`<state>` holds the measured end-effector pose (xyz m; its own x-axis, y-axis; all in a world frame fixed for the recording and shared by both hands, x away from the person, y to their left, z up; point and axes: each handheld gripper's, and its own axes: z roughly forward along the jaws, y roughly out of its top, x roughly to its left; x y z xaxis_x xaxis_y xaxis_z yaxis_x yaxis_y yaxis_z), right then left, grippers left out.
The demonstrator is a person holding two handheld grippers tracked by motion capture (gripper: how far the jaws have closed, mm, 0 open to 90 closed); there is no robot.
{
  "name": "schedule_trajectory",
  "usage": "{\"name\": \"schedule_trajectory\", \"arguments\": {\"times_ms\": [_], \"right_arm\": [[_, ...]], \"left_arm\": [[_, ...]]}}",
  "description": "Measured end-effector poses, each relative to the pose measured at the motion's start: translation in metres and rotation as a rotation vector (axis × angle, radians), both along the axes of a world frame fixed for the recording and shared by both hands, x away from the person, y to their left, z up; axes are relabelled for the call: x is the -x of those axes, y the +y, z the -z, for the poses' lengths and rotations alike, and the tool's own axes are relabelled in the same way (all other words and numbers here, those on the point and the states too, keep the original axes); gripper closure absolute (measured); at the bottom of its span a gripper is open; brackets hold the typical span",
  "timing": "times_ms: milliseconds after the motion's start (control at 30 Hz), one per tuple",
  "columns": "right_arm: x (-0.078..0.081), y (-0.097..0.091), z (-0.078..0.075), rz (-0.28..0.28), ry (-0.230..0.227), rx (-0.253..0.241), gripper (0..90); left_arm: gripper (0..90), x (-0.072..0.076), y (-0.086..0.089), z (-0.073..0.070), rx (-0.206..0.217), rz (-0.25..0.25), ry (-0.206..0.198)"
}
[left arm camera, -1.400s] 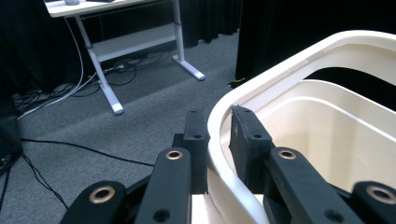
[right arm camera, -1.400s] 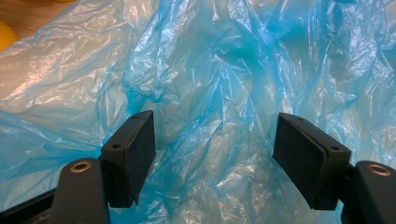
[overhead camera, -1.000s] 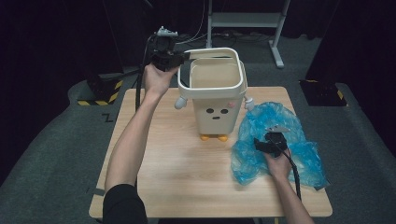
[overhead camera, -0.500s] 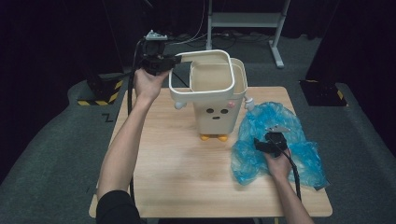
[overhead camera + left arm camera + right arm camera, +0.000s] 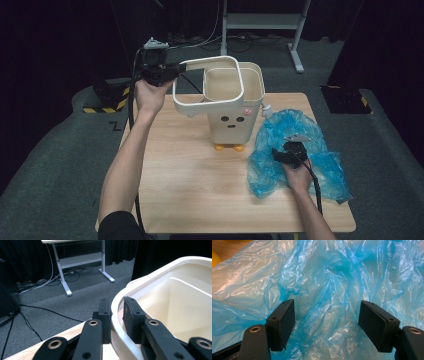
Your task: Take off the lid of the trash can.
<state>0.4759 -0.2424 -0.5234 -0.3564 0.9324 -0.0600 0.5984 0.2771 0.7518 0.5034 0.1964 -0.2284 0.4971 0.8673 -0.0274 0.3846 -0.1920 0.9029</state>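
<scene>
On the wooden surface one cream bin stands upright near the far edge, a face printed on its front wall and two orange feet beneath it. One cream rim ring is held off the bin, tilted and shifted toward the person's left, so that it overhangs the bin's left top corner; whether it touches the bin there cannot be told. One crumpled blue plastic bag lies on the right part of the surface, just beside the bin, spreading to the right edge.

Beyond the surface, one white metal stand sits on the grey carpet with cables trailing at its base, well apart from the work. One yellow-and-black striped strip lies on the floor at the far left. Nothing stands between the bin and the bag.

Left gripper: its jaws are pinching the rim ring, one pad outside the band and one inside, as the left gripper view shows; in the high view it sits at the ring's far left corner, raised above the surface.

Right gripper: its jaws are spread wide over the blue plastic bag, with the film between them but not pressed by either pad. In the high view it rests low over the bag's middle.

Count: one bin, one ring, one bag, two grippers.
</scene>
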Motion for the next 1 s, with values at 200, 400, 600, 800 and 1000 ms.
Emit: {"name": "schedule_trajectory", "arguments": {"times_ms": [200, 400, 600, 800, 1000], "right_arm": [[0.0, 0.0, 0.0, -0.001, -0.001, 0.002, 29.3], [0.0, 0.0, 0.0, 0.0, -0.001, 0.001, 29.4], [0.0, 0.0, 0.0, 0.001, -0.001, -0.001, 29.4], [0.0, 0.0, 0.0, 0.001, -0.001, -0.001, 29.4], [0.0, 0.0, 0.0, 0.0, -0.001, -0.001, 29.4]], "left_arm": [[76.9, 0.006, 0.006, 0.002, 0.007, -0.006, 0.0], [76.9, 0.013, 0.01, 0.004, 0.007, -0.008, -0.001], [76.9, 0.019, 0.016, 0.007, 0.01, -0.01, -0.001], [76.9, 0.024, 0.02, 0.012, 0.023, -0.013, 0.008], [76.9, 0.027, 0.022, 0.016, 0.013, -0.022, 0.006]]}}
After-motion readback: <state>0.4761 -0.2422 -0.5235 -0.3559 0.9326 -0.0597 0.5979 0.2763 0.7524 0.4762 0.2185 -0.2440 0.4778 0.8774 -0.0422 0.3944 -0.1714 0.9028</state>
